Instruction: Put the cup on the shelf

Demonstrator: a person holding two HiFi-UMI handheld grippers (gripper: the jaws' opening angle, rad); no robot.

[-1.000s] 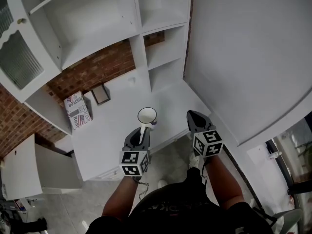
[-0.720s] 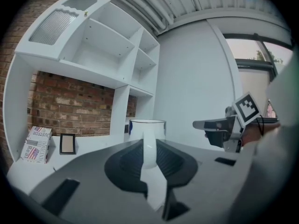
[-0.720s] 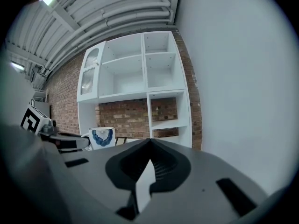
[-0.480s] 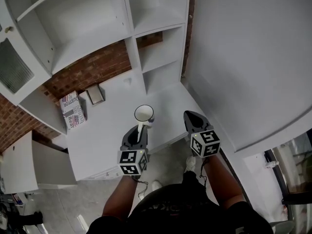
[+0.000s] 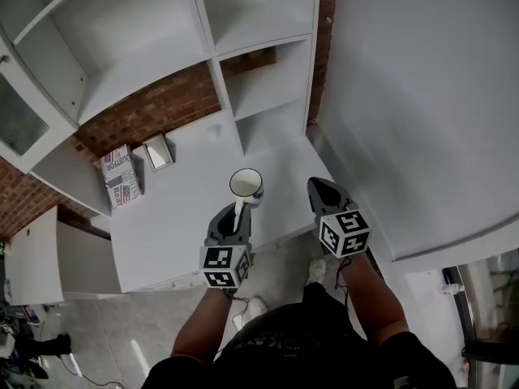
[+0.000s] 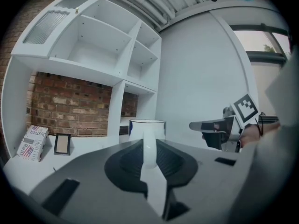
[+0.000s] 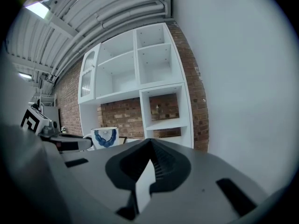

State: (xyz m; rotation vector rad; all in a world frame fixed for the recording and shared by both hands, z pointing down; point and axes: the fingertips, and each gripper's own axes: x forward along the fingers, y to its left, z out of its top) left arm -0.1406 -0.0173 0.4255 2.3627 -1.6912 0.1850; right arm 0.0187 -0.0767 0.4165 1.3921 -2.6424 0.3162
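A white cup (image 5: 245, 185) with a blue pattern on its side hangs upright over the white counter (image 5: 186, 209). My left gripper (image 5: 238, 207) is shut on the cup's handle (image 6: 149, 148), which shows pinched between the jaws in the left gripper view, the cup's body (image 6: 147, 129) just beyond them. The right gripper view shows the cup (image 7: 105, 137) at the left, held by the other gripper. My right gripper (image 5: 323, 190) is shut with nothing in it, to the right of the cup. The white shelf unit (image 5: 268, 79) with open compartments rises behind the counter.
A printed box (image 5: 120, 175) and a small picture frame (image 5: 157, 152) stand at the back left of the counter by the brick wall (image 5: 154, 108). A white wall (image 5: 422, 96) closes the right side. A glass-fronted cabinet door (image 5: 16, 120) is at the far left.
Both grippers and the cup have shifted slightly right and toward the shelf unit. The left gripper's hold on the handle is unchanged.
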